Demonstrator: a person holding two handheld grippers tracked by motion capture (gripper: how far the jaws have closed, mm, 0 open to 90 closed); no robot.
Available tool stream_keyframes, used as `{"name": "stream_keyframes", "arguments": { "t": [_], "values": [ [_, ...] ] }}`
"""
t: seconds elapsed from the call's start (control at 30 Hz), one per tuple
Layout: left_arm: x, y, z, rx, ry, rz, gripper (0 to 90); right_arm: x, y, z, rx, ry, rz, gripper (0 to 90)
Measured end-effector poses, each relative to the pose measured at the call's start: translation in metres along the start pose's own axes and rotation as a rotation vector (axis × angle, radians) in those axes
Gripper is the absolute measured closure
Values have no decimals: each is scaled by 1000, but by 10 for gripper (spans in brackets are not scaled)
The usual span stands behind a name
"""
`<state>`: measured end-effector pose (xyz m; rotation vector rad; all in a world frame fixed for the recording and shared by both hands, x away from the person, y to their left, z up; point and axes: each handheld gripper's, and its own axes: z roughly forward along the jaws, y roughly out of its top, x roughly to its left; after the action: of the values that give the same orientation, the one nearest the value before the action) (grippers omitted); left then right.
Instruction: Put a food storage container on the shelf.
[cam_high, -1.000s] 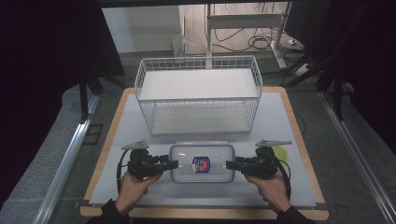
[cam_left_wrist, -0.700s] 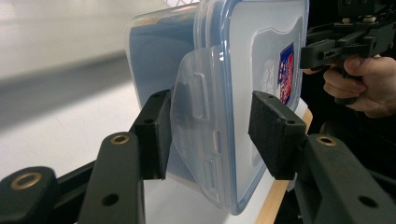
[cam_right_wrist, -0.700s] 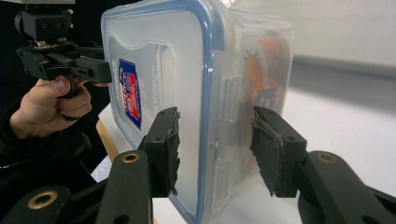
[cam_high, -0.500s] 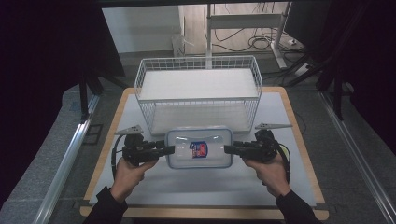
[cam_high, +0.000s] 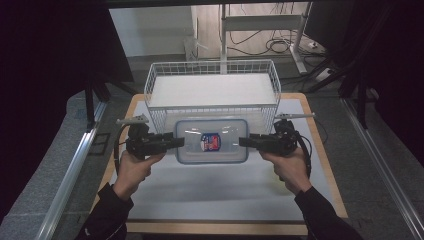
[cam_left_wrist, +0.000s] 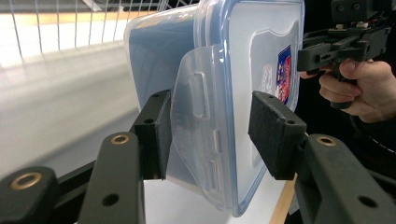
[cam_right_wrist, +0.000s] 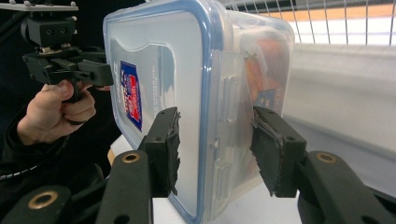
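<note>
1. High view: the wire basket (cam_high: 165, 112) stands at the far side of the surface (cam_high: 215, 200), and the lidded container (cam_high: 192, 137) hangs in the air just in front of its near wall. It is carried by nothing but the two claws. If it travels far-ward at this height, its far edge is likely to catch the basket's near rim and be knocked out of the grip.
2. The left claw (cam_high: 177, 142) pinches the container's left end and the right claw (cam_high: 244, 142) pinches its right end, each with one pad on the lid and one under the base. If one hand lifts or advances ahead of the other, the box tilts or twists between the pads and could slide free and fall to the surface.
3. In the left claw's view, the left claw (cam_left_wrist: 210, 130) bites only the end of the box, over the clear latch flap (cam_left_wrist: 196, 116). The plastic looks smooth, so a shallow hold could slip, or pressure on the flap could pop it open.
4. In the right claw's view, the right claw (cam_right_wrist: 215, 140) also holds over a latch. Orange contents (cam_right_wrist: 261, 70) show inside and could shift if the box tips.
</note>
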<state>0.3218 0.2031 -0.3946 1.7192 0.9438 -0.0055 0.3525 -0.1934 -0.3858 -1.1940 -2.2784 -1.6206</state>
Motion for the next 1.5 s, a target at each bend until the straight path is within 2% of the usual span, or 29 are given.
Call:
{"name": "stream_keyframes", "arguments": {
  "t": [0.13, 0.23, 0.37, 0.4, 0.43, 0.5, 0.57, 0.6, 0.7, 0.87, 1.07, 1.3, 1.5],
  "values": [
    [1, 11, -2, -8, 0, 5, 506, 1, 12, -1, -7, 3, 3, 532],
    [5, 25, -4, -22, -8, 3, 506, 2, 29, -2, -7, -3, 10, 531],
    [8, 35, -4, -31, -8, 4, 506, 3, 38, -1, -16, -7, 6, 532],
    [8, 43, -6, -33, -5, 7, 506, 2, 44, -1, -23, -6, 6, 531],
    [8, 43, -6, -33, -5, 7, 506, 2, 44, -1, -23, -6, 6, 531],
    [7, 55, -8, -36, 0, 10, 506, 3, 53, -1, -32, -1, 12, 531],
    [7, 60, -9, -38, 2, 13, 506, 3, 57, -2, -38, -1, 9, 531],
    [7, 64, -10, -38, 2, 12, 506, 4, 66, -2, -42, 1, 8, 531],
    [10, 78, -11, -41, 4, 8, 506, 4, 77, -2, -49, 0, 3, 530],
    [14, 89, -9, -51, 8, 5, 507, 1, 91, -1, -53, -1, -1, 528],
    [23, 110, -6, -66, 13, 2, 505, -6, 111, 3, -70, -6, 7, 526],
    [36, 126, -1, -77, 0, -8, 505, -12, 128, 7, -86, -18, 3, 526],
    [47, 129, 8, -76, -7, -34, 504, -20, 136, 11, -86, -30, 12, 524]
  ]
}}
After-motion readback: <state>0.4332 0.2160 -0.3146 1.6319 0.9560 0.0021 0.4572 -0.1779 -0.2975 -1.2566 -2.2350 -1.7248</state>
